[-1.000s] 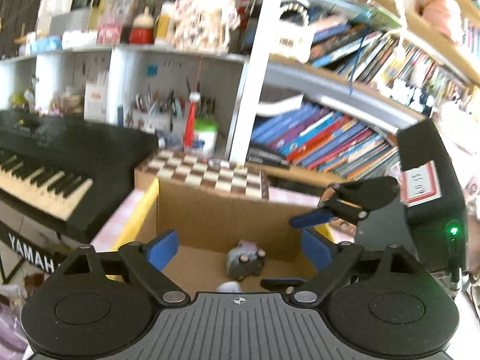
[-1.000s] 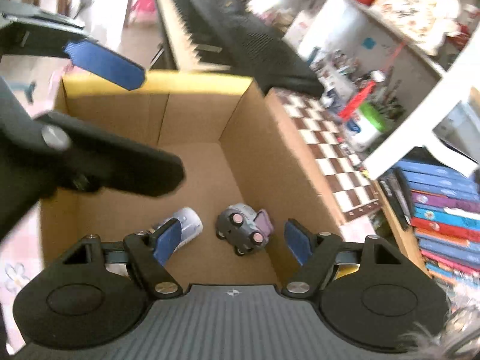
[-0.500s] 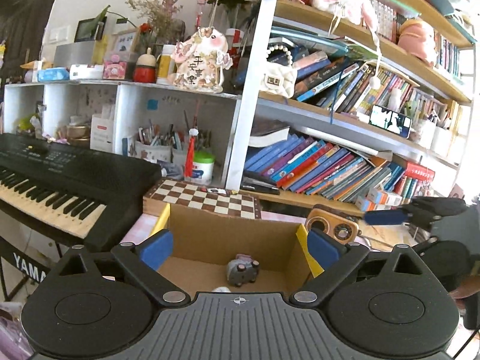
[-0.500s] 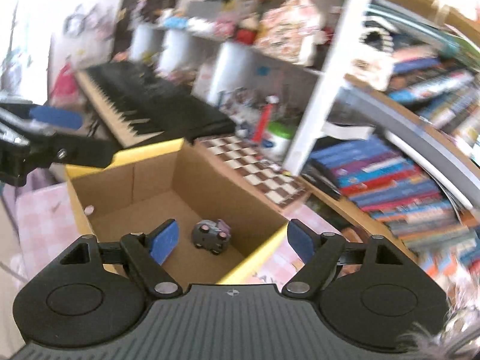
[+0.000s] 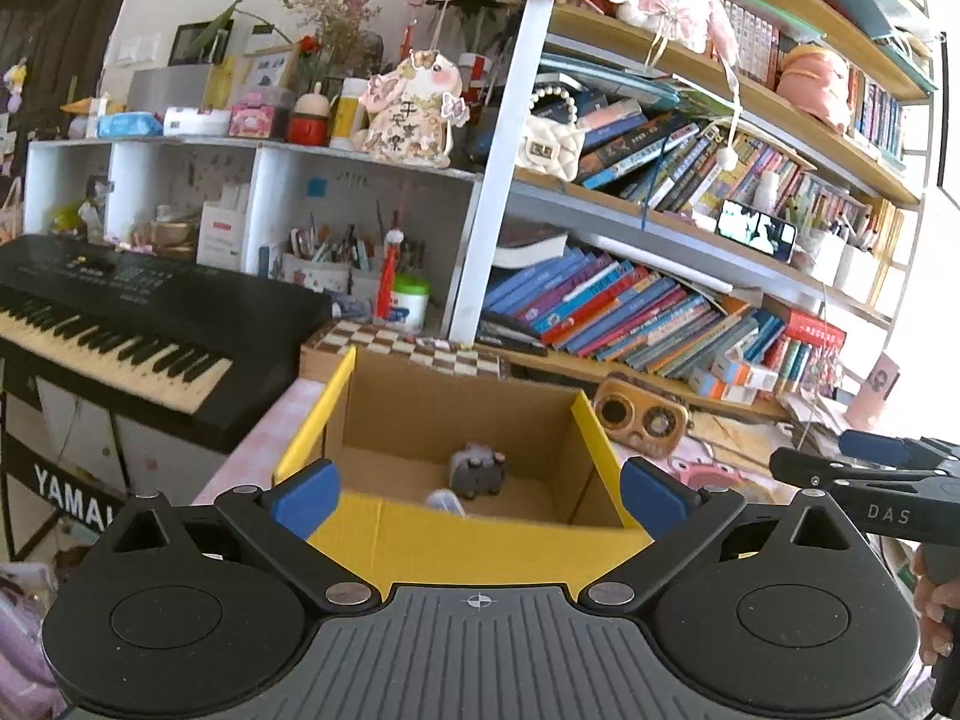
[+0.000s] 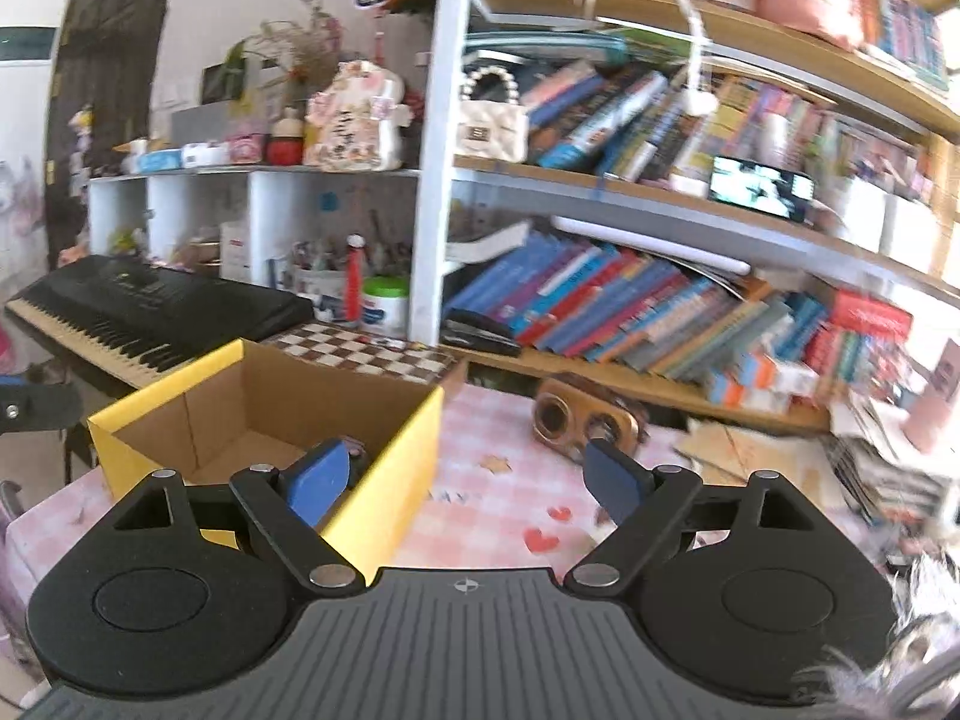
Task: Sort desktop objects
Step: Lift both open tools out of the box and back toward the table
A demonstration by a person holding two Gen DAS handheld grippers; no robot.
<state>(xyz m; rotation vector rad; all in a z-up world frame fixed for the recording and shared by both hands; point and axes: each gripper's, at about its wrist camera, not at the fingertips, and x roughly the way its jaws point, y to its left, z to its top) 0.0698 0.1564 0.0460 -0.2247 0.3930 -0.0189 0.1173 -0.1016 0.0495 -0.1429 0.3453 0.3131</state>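
Standing open-topped on the pink checked surface (image 6: 498, 498), the cardboard box (image 5: 456, 534) has yellow outer faces and plain brown inner walls, its near rim just past the left gripper (image 5: 477, 489). To the box's left the surface ends close by, where a black keyboard (image 5: 120, 324) with cream keys runs alongside. Behind the box lies a brown-and-cream chessboard (image 5: 414, 348), then white shelving and rows of leaning books (a crowded back edge). To the box's right the surface lies open, with paper hearts scattered on it, as far as a rounded wooden speaker (image 6: 585, 420) near the bookshelf.

Inside the box, on its floor toward the back wall, sits a small grey toy car (image 5: 477, 471) with dark wheels; a pale rounded object (image 5: 445, 501) peeks over the near rim, too hidden to name.

The left gripper points slightly downward at the box mouth, its blue-padded fingers (image 5: 306, 495) spread nearly as wide as the box and widening further, with nothing between them. The right gripper (image 6: 462, 483) is angled gently down over the box's right near corner, its jaws also opening and empty; one pad overlaps the yellow wall, the other hangs over the bare surface. In the left view it appears at the far right edge as a black arm, with a person's hand (image 5: 933, 600) on its handle.
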